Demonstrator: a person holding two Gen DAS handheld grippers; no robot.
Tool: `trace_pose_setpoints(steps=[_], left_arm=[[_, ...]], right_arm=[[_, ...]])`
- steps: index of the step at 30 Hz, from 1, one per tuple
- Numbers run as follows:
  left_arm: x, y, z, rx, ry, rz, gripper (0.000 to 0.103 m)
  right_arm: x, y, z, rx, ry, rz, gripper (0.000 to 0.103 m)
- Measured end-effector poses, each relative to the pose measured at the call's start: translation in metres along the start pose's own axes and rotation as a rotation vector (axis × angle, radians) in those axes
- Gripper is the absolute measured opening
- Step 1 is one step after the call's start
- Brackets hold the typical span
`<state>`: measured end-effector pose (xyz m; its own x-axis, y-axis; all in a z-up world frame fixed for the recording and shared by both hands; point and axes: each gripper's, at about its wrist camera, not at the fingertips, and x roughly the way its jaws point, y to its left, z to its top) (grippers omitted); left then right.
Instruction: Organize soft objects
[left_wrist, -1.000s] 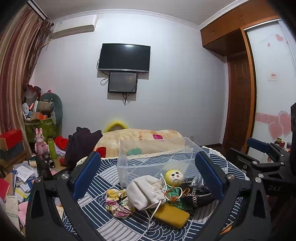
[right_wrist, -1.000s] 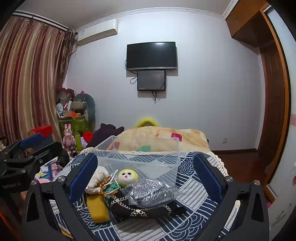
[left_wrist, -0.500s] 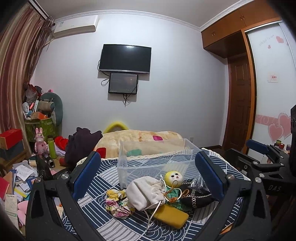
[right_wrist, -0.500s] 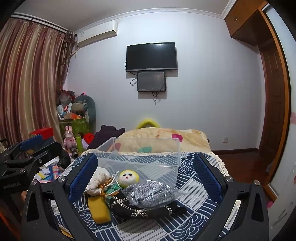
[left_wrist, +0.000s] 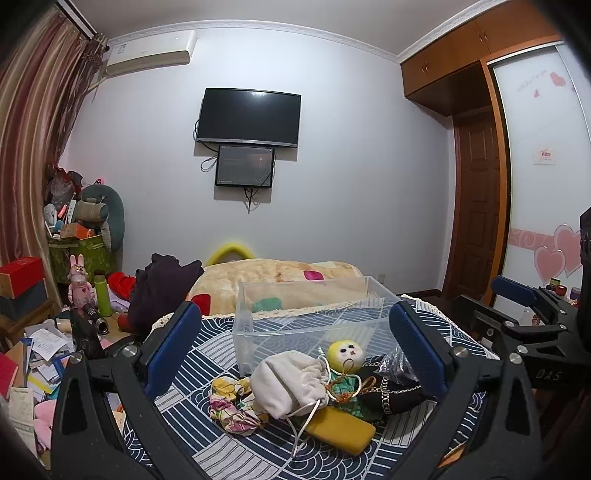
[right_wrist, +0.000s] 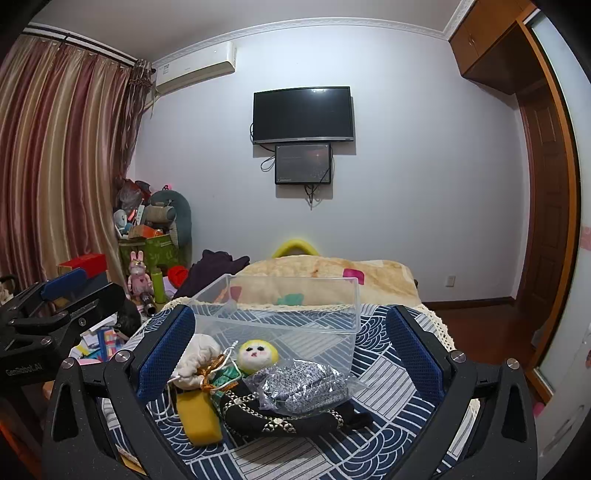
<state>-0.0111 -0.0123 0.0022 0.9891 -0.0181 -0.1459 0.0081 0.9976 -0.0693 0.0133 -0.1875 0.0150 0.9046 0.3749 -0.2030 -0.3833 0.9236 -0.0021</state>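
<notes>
In the left wrist view the left gripper (left_wrist: 295, 343) hangs with jaws spread wide and empty, as half a second ago; the scene has barely shifted. The white drawstring pouch (left_wrist: 291, 380), floral scrunchie (left_wrist: 231, 404) and yellow sponge (left_wrist: 341, 430) lie before the clear bin (left_wrist: 317, 325) on the patterned worktop (left_wrist: 221, 454). In the right wrist view the right gripper (right_wrist: 290, 350) is likewise wide open, holding nothing, above the yellow-headed doll (right_wrist: 256, 356), bagged grey cloth (right_wrist: 306, 386) and black pouch (right_wrist: 280, 419), all unmoved.
</notes>
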Motion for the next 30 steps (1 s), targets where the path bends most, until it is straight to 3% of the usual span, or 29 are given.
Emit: trace_pose_setpoints(steps=[30], left_arm=[[-0.0013,0.0018,-0.0014,-0.01,-0.002,-0.018,0.103]], right_arm=[[-0.0002,-0.0046,-0.0007,0.027,0.003,0.018,0.103]])
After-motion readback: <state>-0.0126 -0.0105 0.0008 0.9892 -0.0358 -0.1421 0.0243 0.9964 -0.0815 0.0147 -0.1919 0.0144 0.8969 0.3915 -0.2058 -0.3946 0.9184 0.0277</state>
